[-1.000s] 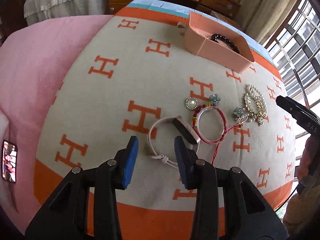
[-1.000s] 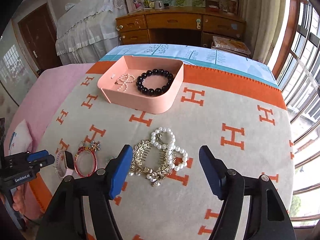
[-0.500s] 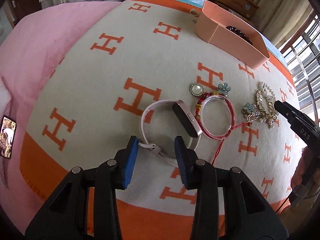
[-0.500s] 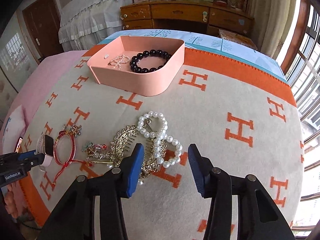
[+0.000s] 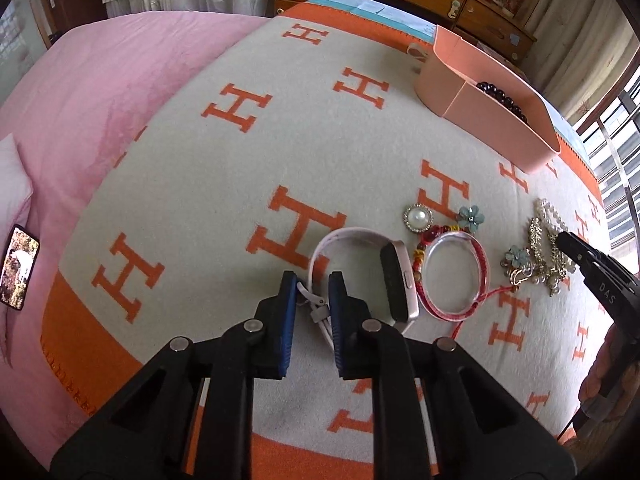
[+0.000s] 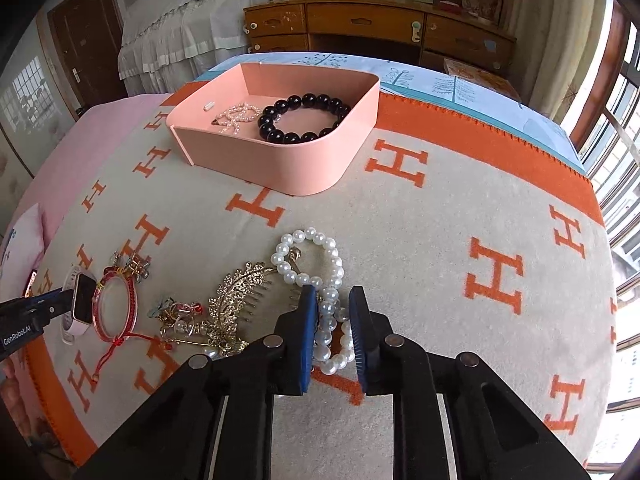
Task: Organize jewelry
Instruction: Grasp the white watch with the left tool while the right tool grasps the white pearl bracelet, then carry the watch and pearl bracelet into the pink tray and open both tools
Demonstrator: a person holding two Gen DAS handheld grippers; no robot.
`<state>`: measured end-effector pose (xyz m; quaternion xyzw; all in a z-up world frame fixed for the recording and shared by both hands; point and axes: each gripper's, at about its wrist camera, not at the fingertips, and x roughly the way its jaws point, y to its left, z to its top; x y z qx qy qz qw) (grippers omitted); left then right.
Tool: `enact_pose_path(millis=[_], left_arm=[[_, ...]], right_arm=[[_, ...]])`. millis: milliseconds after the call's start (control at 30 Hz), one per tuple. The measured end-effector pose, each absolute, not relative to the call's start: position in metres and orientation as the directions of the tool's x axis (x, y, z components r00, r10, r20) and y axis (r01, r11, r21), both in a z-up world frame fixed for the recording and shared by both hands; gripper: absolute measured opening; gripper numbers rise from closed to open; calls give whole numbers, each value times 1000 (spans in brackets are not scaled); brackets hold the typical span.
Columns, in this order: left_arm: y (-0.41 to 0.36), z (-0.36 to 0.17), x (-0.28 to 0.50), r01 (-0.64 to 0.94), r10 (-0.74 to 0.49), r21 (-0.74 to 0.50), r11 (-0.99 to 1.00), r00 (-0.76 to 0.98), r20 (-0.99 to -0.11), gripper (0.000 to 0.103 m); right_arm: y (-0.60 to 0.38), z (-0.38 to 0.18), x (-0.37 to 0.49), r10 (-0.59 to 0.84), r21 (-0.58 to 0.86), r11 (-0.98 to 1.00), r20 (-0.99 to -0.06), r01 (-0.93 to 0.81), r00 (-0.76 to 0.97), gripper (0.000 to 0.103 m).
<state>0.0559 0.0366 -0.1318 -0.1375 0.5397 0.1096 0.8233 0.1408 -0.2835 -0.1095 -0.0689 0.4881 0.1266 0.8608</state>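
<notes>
My left gripper [image 5: 313,292] has its jaws close around the pale pink strap of a smartwatch [image 5: 394,280] that lies on the blanket. A red cord bracelet [image 5: 454,276] lies right of the watch. My right gripper [image 6: 333,306] has its jaws close around a white pearl necklace [image 6: 310,258] lying on the blanket, beside a gold leaf hair comb [image 6: 236,304]. A pink tray [image 6: 280,168] at the back holds a black bead bracelet [image 6: 304,118] and a small pearl piece [image 6: 236,116].
A pearl brooch [image 5: 417,219], flower pieces [image 5: 471,216] and small charms [image 6: 176,314] lie among the jewelry. A phone [image 5: 18,267] lies on the pink bedsheet at left. A wooden dresser [image 6: 380,28] stands behind the bed; windows are at right.
Both grippers have moved down and forward onto their pieces and their jaws have narrowed, the left around the watch strap, the right around the pearl necklace.
</notes>
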Motion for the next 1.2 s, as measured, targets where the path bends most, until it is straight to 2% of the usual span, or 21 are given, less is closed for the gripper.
enact_pose_path(millis=[233,400,867,1200], left_arm=[[45,-133,58,-345,28,-125,930,407,-913,12],[50,-125,54,-346,27,-136,928,429,-903,12],[51,-59,35,-258,26,-154,954,584,-812,12],[39,9,37,-104,-23,-127,986,681,-732,12]], right_arm=[[-292,-101,134,176,54,968,-845,-246,505,8],[-295,-82,126,209,101,969,-823,-226,528,8],[-277,-2,73,307,171,945,-753,-278,582,8],[-253,82,38,358,184,927,-692,-326,627,8]])
